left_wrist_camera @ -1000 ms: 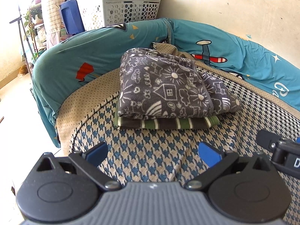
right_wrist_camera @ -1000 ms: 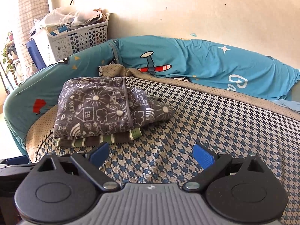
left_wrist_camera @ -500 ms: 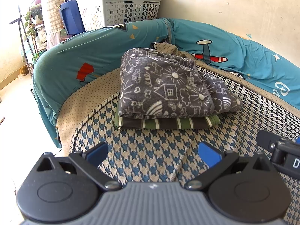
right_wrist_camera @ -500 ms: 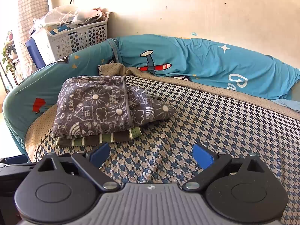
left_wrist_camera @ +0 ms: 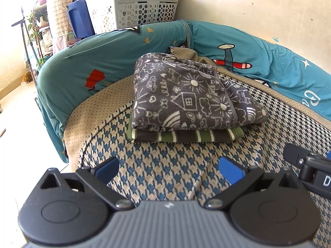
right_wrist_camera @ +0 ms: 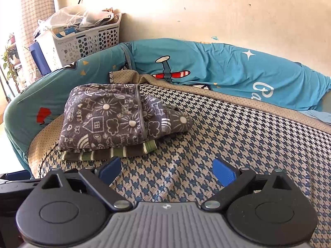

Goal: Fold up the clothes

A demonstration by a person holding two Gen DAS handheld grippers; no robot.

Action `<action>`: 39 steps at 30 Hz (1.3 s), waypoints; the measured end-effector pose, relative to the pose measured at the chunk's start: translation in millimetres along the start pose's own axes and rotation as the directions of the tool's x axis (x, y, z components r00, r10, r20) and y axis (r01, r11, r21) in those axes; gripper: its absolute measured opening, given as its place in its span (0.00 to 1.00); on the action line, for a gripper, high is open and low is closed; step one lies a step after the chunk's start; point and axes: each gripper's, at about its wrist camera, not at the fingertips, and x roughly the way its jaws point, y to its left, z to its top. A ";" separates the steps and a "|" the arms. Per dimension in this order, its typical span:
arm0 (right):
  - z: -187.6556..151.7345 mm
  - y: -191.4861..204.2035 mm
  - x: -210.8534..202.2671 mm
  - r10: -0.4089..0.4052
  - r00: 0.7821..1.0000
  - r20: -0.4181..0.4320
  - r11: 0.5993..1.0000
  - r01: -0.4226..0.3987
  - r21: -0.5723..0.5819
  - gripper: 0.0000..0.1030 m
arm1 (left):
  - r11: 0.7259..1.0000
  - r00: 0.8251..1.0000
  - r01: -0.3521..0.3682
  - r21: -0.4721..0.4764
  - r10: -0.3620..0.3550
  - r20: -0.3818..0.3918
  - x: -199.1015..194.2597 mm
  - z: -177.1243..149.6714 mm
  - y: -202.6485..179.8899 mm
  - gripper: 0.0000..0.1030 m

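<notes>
A folded grey garment with white doodle print (left_wrist_camera: 186, 97) (right_wrist_camera: 115, 115) lies on top of a folded green-and-brown striped garment (left_wrist_camera: 186, 136) (right_wrist_camera: 115, 152), stacked on the houndstooth-covered seat (left_wrist_camera: 165, 165) (right_wrist_camera: 238, 136). My left gripper (left_wrist_camera: 168, 168) hovers open over the seat in front of the stack, nothing between its blue pads. My right gripper (right_wrist_camera: 167, 170) is also open and empty, to the right of the left one; part of its body (left_wrist_camera: 306, 165) shows at the right edge of the left wrist view.
Teal cushions with plane prints (left_wrist_camera: 99, 62) (right_wrist_camera: 227, 66) ring the seat on the left and back. A white laundry basket (left_wrist_camera: 134, 10) (right_wrist_camera: 82, 43) full of things stands behind them by the wall. Open houndstooth surface stretches to the right (right_wrist_camera: 269, 144). Floor lies to the left (left_wrist_camera: 20, 124).
Almost nothing has shifted: both grippers stay open and hold nearly still, with only a slight drift of the views. The stack has not moved.
</notes>
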 end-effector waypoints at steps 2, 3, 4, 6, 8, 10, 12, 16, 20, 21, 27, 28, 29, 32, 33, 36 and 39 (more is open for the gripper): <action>-0.1 0.2 0.1 -0.001 1.000 0.000 1.000 0.001 0.000 0.93 | 1.000 1.000 0.000 -0.001 0.000 0.000 0.1 -0.1 0.1 1.00; -0.2 0.3 0.2 -0.001 1.000 0.000 1.000 0.001 0.000 0.93 | 1.000 1.000 0.000 -0.001 0.000 0.001 0.2 -0.1 0.3 1.00; -0.3 0.5 0.2 -0.001 1.000 -0.001 1.000 0.001 -0.001 0.93 | 1.000 1.000 -0.001 -0.002 0.001 0.001 0.1 -0.3 0.4 1.00; -0.4 0.7 0.4 -0.002 1.000 -0.001 1.000 0.002 -0.001 0.93 | 1.000 1.000 -0.003 -0.003 0.003 0.000 0.2 -0.3 0.7 1.00; -0.4 0.9 0.5 -0.003 1.000 -0.001 1.000 0.003 -0.001 0.93 | 1.000 1.000 -0.003 -0.003 0.003 0.001 0.2 -0.3 0.8 1.00; -0.1 1.2 0.6 -0.003 1.000 -0.002 1.000 0.003 -0.001 0.93 | 1.000 1.000 -0.003 -0.003 0.003 0.001 0.2 -0.3 0.9 1.00; 0.2 1.1 0.7 -0.003 1.000 -0.001 1.000 0.003 -0.002 0.93 | 1.000 1.000 -0.003 -0.002 0.003 0.001 0.4 -0.2 0.7 1.00; 0.8 1.3 0.1 -0.002 1.000 0.000 1.000 0.002 -0.003 0.93 | 1.000 1.000 -0.002 -0.001 0.002 0.002 0.6 0.1 1.1 1.00; 1.0 1.3 0.0 -0.003 1.000 0.000 1.000 0.003 -0.003 0.93 | 1.000 1.000 -0.004 -0.002 0.004 0.002 0.3 -0.2 1.5 1.00; 1.0 1.4 0.0 -0.003 1.000 -0.001 1.000 0.003 -0.003 0.93 | 1.000 1.000 -0.004 -0.003 0.004 0.002 0.3 -0.2 1.7 1.00; 1.5 1.7 0.4 -0.004 1.000 -0.001 1.000 0.004 -0.006 0.93 | 1.000 1.000 -0.008 -0.008 0.008 0.002 0.1 0.1 1.4 1.00; 1.6 1.9 0.4 -0.004 1.000 0.000 1.000 0.004 -0.007 0.93 | 1.000 1.000 -0.008 -0.009 0.008 0.002 0.0 0.1 1.4 1.00; 1.8 2.4 0.4 -0.005 1.000 0.000 1.000 0.005 -0.008 0.93 | 1.000 1.000 -0.009 -0.010 0.009 0.002 0.1 0.0 1.6 1.00; 2.5 3.0 0.7 -0.004 1.000 0.000 1.000 0.004 -0.009 0.93 | 1.000 1.000 -0.010 -0.013 0.010 0.001 0.2 -0.1 2.4 1.00; 2.4 3.1 0.7 -0.004 1.000 0.000 1.000 0.004 -0.010 0.93 | 1.000 1.000 -0.010 -0.014 0.010 0.001 0.2 -0.1 2.6 1.00; 2.6 3.5 1.0 -0.004 1.000 -0.001 1.000 0.004 -0.011 0.93 | 1.000 1.000 -0.012 -0.015 0.012 0.001 0.4 -0.1 2.8 1.00; 2.5 4.0 1.3 -0.004 1.000 -0.001 1.000 0.004 -0.013 0.93 | 1.000 1.000 -0.017 -0.015 0.017 0.002 0.4 -0.1 2.5 1.00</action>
